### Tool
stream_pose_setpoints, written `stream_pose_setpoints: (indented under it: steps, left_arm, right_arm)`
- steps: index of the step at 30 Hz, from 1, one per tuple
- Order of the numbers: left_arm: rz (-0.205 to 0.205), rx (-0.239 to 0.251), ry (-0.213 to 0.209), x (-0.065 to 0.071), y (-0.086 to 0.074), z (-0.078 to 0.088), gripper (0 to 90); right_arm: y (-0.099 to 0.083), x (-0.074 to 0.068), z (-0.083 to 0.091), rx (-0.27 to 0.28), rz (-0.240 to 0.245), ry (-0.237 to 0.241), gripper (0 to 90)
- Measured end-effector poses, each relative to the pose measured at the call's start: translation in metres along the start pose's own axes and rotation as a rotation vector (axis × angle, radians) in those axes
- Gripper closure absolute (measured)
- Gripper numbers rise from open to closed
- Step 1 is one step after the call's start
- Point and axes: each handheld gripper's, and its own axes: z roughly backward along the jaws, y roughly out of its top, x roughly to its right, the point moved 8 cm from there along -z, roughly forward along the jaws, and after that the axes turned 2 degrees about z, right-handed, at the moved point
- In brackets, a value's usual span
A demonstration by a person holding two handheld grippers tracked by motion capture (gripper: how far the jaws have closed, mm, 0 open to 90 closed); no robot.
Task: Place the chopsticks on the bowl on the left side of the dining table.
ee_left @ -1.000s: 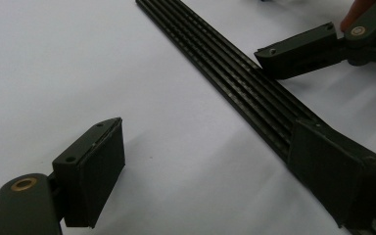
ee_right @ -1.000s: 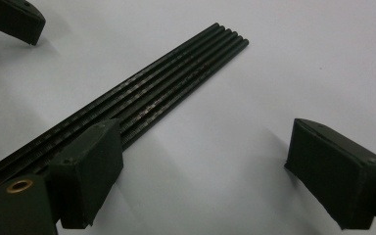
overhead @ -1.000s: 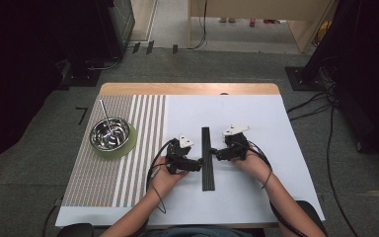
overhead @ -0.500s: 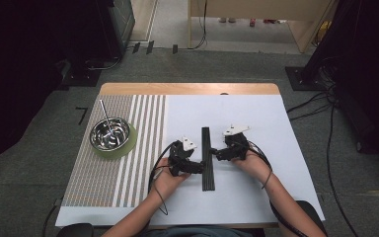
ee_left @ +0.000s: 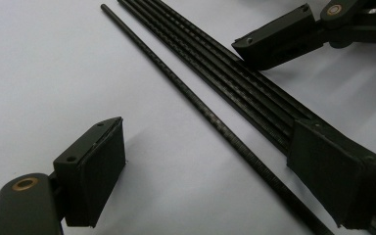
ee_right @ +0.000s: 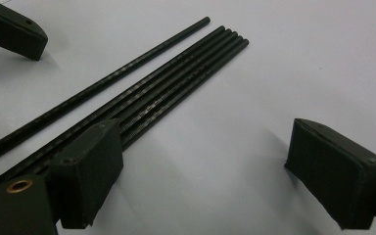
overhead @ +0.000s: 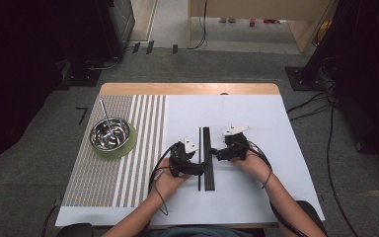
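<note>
Several thin black rods (overhead: 208, 158) lie side by side in a bundle on the white sheet, with a single rod (overhead: 200, 158) a little apart on their left. My left gripper (overhead: 200, 170) is open at the rods' near part. In the left gripper view the single rod (ee_left: 215, 120) runs between its open jaws, and the bundle (ee_left: 235, 78) passes under the right-hand fingertip (ee_left: 333, 176). My right gripper (overhead: 215, 154) is open on the bundle's right side. In its own view the bundle (ee_right: 176, 85) passes under the left-hand fingertip (ee_right: 90, 169), and the single rod (ee_right: 127, 68) lies beyond.
A steel bowl (overhead: 110, 134) with a metal stick in it sits on a green coaster on the striped mat (overhead: 128, 163) at the table's left. The white sheet (overhead: 256, 113) covers the rest of the table. Cables trail on the floor at the right.
One rod now lies slightly apart on the left of the bundle. Both hands have barely shifted.
</note>
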Motion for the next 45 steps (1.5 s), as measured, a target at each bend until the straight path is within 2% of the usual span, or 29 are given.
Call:
stream_pose_setpoints:
  steps: [5,7,12,15,19,24,31,35,41,45]
  left_arm:
    - [-0.021,0.005,-0.017,-0.001,-0.002,0.002,14.6]
    - [-0.033,0.005,0.007,-0.002,-0.002,0.002,17.7]
    - [-0.032,0.014,0.008,-0.003,-0.001,0.007,40.7]
    - [-0.016,0.011,0.014,-0.006,-0.001,0.008,50.9]
    - [-0.013,0.001,0.01,-0.012,-0.001,0.011,62.9]
    - [0.027,-0.012,0.003,-0.018,-0.001,0.012,73.7]
    - [0.039,-0.033,0.01,-0.026,-0.001,0.015,78.5]
    - [0.07,-0.042,0.007,-0.035,-0.002,0.018,80.5]
    - [0.099,-0.049,0.036,-0.051,-0.002,0.021,83.1]
    - [0.11,-0.045,0.046,-0.057,-0.003,0.021,82.9]
  right_arm:
    - [0.0,0.0,0.0,0.0,0.0,-0.001,13.4]
    - [0.0,0.0,0.0,0.0,0.0,0.0,13.4]
    - [0.0,0.0,0.0,0.0,-0.001,0.0,13.3]
    - [0.0,0.0,0.0,0.0,0.0,0.0,13.3]
    - [0.0,0.0,0.0,0.001,-0.001,0.0,13.3]
    - [0.0,0.0,0.0,0.001,-0.001,0.0,13.3]
    - [0.0,0.0,0.0,0.001,-0.001,0.0,13.3]
    - [0.0,0.0,0.0,0.001,-0.001,0.0,13.4]
    - [0.0,0.0,0.0,0.001,-0.002,0.0,13.4]
    - [0.0,0.0,0.0,0.001,-0.002,0.0,13.4]
